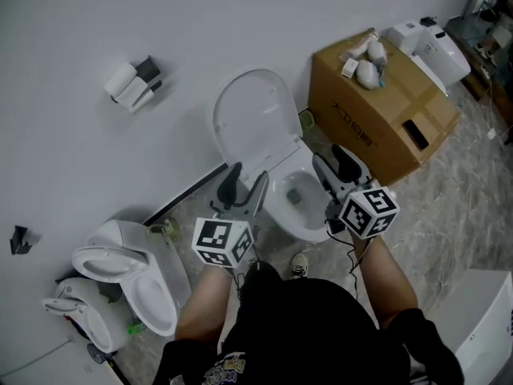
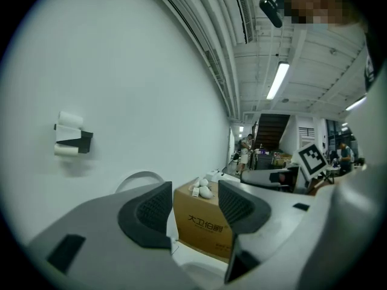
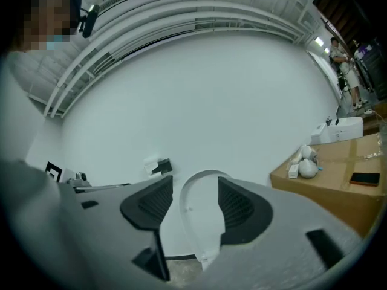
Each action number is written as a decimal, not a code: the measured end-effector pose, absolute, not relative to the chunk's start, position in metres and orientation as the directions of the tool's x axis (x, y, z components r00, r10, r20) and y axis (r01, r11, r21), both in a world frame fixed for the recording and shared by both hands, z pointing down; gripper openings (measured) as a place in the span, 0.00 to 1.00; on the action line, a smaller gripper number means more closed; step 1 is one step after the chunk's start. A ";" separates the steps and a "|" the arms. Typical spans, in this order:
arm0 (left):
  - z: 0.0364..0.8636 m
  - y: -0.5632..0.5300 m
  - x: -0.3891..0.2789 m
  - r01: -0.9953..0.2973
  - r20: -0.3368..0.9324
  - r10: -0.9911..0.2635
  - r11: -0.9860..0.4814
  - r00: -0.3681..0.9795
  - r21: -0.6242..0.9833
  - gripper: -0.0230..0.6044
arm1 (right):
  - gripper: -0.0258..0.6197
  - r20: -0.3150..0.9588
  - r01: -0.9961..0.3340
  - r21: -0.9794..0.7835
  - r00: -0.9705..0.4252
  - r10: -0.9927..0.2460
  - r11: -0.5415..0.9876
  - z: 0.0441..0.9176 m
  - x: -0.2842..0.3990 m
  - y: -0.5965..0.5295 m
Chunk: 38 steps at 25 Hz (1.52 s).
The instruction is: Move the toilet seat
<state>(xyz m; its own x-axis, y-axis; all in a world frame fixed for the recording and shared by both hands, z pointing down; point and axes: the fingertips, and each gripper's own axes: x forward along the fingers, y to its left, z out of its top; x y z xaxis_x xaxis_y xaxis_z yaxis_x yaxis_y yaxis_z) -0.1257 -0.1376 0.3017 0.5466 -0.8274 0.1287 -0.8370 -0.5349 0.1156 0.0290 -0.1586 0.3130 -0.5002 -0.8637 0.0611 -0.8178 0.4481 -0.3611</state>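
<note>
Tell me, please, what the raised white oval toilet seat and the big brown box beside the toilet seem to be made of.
Raised white oval toilet seat: probably moulded plastic, smooth and slightly glossy; it looks thin, with an even rim. Big brown box: cardboard, matt; its folded top flaps, printed side and cut hand slot suggest this.
</note>
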 end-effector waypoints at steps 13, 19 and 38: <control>0.315 -0.253 -0.066 -0.584 0.165 -0.563 -0.803 0.809 0.120 0.39 | 0.42 0.089 -0.912 -0.393 -0.162 -0.983 0.115 0.329 0.084 -0.222; 0.327 -0.292 -0.046 -0.428 0.176 -0.404 -0.894 0.898 0.135 0.39 | 0.42 0.107 -0.917 -0.394 0.014 -0.994 -0.055 0.336 0.094 -0.234; 0.409 -0.235 0.023 -0.042 0.254 0.007 -0.982 0.967 0.186 0.39 | 0.42 0.243 -0.819 -0.392 0.348 -0.905 -0.420 0.410 0.121 -0.146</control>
<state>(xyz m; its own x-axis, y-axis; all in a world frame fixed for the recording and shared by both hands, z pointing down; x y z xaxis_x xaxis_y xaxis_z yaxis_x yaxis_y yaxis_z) 0.0226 -0.2351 0.4091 0.9671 0.0072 0.2544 -0.0416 -0.9817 0.1858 0.1205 -0.1464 0.4098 0.3480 -0.9053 0.2435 -0.8187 -0.4200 -0.3917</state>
